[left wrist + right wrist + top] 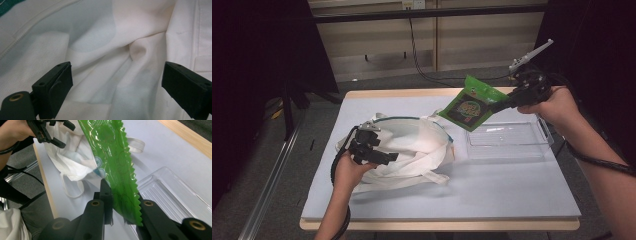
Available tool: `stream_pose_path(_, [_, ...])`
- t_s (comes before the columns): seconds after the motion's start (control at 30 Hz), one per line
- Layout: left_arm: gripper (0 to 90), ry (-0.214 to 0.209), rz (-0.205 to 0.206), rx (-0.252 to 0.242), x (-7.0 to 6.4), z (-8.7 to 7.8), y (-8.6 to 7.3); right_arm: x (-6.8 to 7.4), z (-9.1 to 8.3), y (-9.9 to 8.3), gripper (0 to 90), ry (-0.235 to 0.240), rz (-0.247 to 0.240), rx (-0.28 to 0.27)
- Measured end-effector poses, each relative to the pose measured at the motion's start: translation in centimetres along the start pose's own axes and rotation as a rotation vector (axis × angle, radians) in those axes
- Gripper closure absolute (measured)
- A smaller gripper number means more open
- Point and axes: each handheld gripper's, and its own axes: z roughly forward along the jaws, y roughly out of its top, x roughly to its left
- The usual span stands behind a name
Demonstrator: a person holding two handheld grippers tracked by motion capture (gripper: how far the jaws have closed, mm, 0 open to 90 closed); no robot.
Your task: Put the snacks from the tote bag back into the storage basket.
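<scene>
My right gripper (499, 106) clamps green packet (469, 103) — lifted off tray (507, 149), bag (412, 145) at 9 o'clock; left gripper (117, 87) wide, empty — bagging seemingly undone.

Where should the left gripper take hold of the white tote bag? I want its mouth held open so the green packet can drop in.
Probably the teal-edged rim of the white tote bag on the person's side, coming from above. The cloth lies slack and crumpled, so the hem looks like the firmest edge. The left gripper is open over the folds; the right gripper holds the green packet above.
</scene>
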Motion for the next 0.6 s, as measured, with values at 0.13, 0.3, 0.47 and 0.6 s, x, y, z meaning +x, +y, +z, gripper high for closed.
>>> stream_pose_path(0.13, [10.3, 0.002, -0.003, -0.009, 0.0, 0.0, 0.0, -0.6, -0.5, -0.7, 80.9, -0.020, 0.006, 0.008])
stream_pose_path(0.3, [10.2, 0.000, -0.005, -0.008, 0.2, 0.1, -0.1, -1.1, -0.9, -1.5, 80.9, -0.036, 0.023, 0.013])
stream_pose_path(0.47, [10.2, 0.004, -0.001, -0.009, 0.0, 0.0, 0.0, -1.6, -1.1, -2.1, 80.8, -0.046, 0.033, 0.019])
stream_pose_path(0.6, [10.4, 0.006, -0.008, -0.016, -0.1, 0.0, 0.0, -1.8, -1.3, -2.7, 80.8, -0.054, 0.046, 0.026])
